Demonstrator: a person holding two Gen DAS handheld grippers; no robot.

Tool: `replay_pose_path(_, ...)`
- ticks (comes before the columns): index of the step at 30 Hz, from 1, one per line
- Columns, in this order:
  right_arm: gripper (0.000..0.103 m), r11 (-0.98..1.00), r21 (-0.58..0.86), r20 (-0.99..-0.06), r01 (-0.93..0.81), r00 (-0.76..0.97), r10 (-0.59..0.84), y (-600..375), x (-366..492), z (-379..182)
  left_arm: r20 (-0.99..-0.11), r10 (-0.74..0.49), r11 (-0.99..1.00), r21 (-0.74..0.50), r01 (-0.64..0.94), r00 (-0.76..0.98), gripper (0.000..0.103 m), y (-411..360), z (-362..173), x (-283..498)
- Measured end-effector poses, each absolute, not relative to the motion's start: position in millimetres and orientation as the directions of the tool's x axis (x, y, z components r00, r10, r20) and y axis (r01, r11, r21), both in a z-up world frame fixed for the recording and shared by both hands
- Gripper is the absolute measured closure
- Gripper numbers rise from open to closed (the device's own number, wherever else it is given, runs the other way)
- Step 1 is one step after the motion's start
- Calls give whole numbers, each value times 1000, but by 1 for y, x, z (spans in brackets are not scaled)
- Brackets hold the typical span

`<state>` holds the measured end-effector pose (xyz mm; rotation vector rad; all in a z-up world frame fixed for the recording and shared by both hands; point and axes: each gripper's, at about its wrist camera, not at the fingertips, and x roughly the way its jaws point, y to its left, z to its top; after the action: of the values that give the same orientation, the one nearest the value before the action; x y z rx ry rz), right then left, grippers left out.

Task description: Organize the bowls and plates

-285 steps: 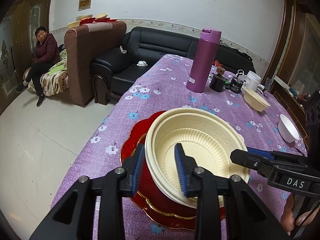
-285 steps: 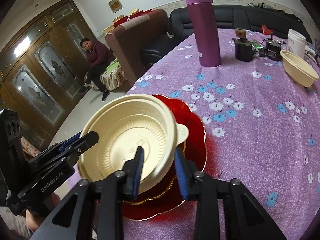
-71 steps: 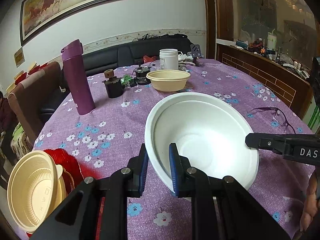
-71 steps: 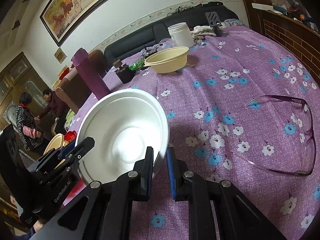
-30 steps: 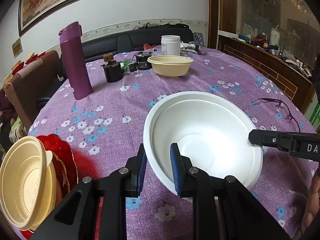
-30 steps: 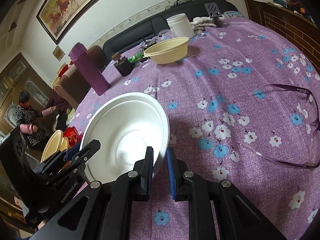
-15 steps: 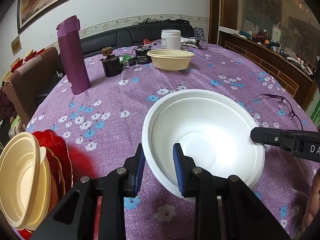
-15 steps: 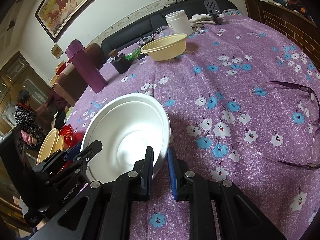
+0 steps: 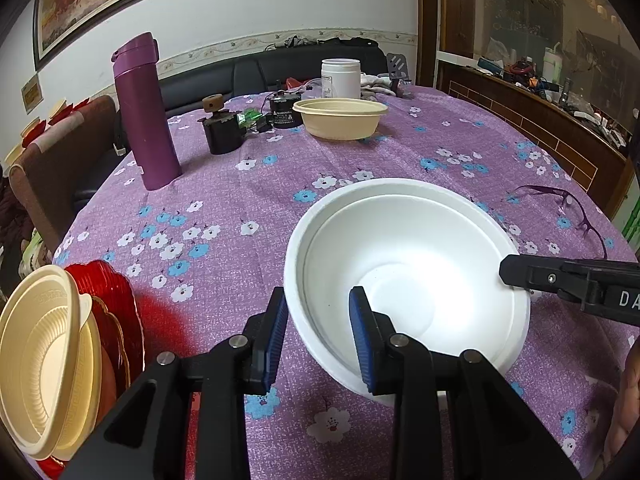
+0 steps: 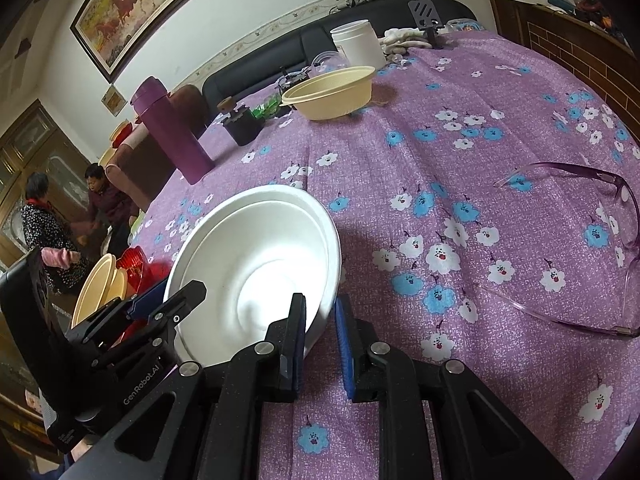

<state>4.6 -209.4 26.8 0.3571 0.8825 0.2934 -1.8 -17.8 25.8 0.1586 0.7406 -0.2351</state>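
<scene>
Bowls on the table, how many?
3: a white bowl nearest the camera, a far cream bowl by the white jar, and a left cream bowl on the red plates. Nested ones may be hidden.

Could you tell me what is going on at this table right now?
A person is sorting dishes with two handheld grippers. Both straddle the rim of the white bowl on the purple tablecloth: the left gripper is opening, its pads off the rim, while the right gripper pinches the opposite edge. A cream bowl already sits on red plates.
</scene>
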Motion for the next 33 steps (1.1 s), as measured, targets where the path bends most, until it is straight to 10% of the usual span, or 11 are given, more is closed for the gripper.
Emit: replay_pose_path(33, 86, 890, 410, -639, -198, 634, 435, -183, -9, 75, -573, -153, 975, 47, 219, 805, 73, 14, 86, -26)
